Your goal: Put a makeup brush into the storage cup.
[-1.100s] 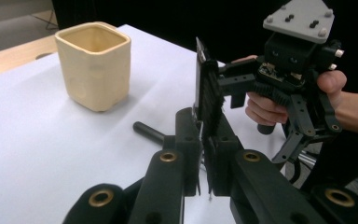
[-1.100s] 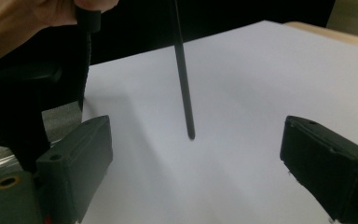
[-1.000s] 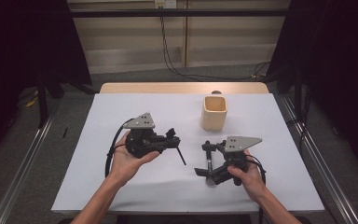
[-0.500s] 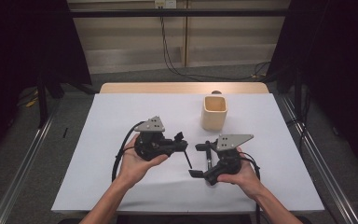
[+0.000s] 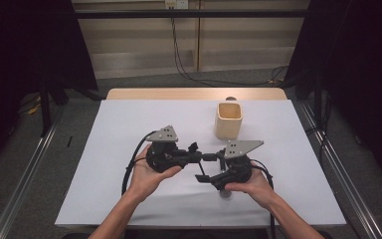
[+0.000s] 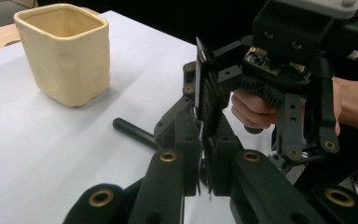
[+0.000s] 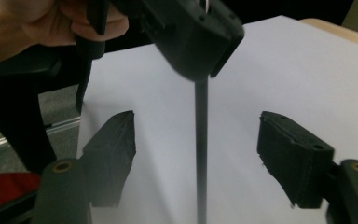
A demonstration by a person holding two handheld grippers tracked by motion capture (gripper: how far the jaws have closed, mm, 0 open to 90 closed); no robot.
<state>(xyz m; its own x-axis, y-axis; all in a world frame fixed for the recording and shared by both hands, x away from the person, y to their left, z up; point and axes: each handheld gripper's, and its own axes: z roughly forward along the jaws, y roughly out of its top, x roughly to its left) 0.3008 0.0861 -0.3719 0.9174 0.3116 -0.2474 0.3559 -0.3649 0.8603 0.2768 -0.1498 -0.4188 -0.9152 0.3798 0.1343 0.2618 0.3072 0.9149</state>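
Both grippers have swung in toward each other since a second ago, and they now meet nose to nose over the middle of the white table. I'm watching the left gripper from the high view: it sits in the person's left hand, grey plate up, jaws pointing to the right. Its jaws are clenched on a thin black rod (from the left gripper view the two pads press together with only a sliver between them, and the rod sticks out sideways past them).

Over to the right gripper, cradled in the right hand: its jaws stand wide apart. In the right gripper view the rod runs straight down the gap between them, gripped at the top end by the left gripper's pads. Neither right jaw touches the rod; white table shows on both sides of it. From the left gripper view, one ribbed jaw of the right gripper stands edge-on just beyond the left gripper's tips, very close, though I cannot tell whether they touch.

Behind all this, the cream square cup stands upright on the table's far right part, apart from both grippers. I can't see into it from here.
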